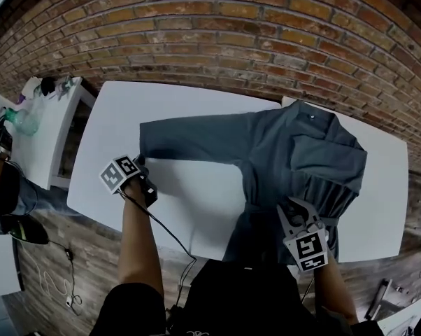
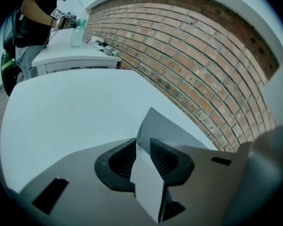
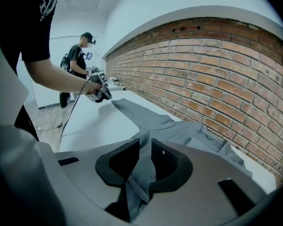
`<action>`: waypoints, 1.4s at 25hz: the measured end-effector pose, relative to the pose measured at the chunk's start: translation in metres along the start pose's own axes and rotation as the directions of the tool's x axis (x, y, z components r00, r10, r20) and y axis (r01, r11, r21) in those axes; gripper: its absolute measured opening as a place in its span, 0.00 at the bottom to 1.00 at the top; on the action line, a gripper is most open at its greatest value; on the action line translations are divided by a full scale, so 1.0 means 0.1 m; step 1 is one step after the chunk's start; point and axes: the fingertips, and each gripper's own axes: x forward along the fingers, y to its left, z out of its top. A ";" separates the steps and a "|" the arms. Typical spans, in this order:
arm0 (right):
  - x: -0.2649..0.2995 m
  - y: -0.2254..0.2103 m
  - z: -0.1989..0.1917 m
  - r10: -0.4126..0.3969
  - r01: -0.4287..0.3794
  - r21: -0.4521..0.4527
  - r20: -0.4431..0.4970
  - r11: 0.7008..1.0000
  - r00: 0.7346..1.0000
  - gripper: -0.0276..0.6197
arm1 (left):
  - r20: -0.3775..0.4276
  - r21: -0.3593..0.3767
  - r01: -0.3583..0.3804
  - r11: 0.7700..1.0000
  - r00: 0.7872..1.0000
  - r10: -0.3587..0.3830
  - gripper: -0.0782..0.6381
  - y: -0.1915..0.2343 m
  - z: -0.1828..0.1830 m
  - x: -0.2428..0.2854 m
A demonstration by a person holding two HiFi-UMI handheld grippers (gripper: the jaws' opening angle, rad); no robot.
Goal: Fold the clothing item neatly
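1. Shirt first: it's a dark grey-blue one lying on the white table. Its lower end reaches the near edge right in front of us, and the collar points away toward the wall.
2. Closest to us, the right gripper is on the shirt's right side near the bottom. In the right gripper view we can see a bunched fold of cloth pinched between the pads, and the fabric around it is gathered into pleats.
3. A bit further out on the left, the left gripper sits at the end of the sleeve. That sleeve is stretched out flat sideways across the table. The left gripper view shows a flap of the cuff filling the narrow gap between the pads, so we'd call it clamped on the sleeve.
4. A black cable trails from the left gripper back over the table toward us.
5. Off to the far left is a white side table with a greenish bottle on it, and another person stands by it.
6. A brick wall runs behind everything.
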 end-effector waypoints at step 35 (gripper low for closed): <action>-0.02 -0.22 0.00 -0.048 0.045 -0.082 -0.037 0.996 0.998 0.17 | -0.006 0.156 -0.100 0.983 0.995 0.102 0.13 -0.17 0.16 0.26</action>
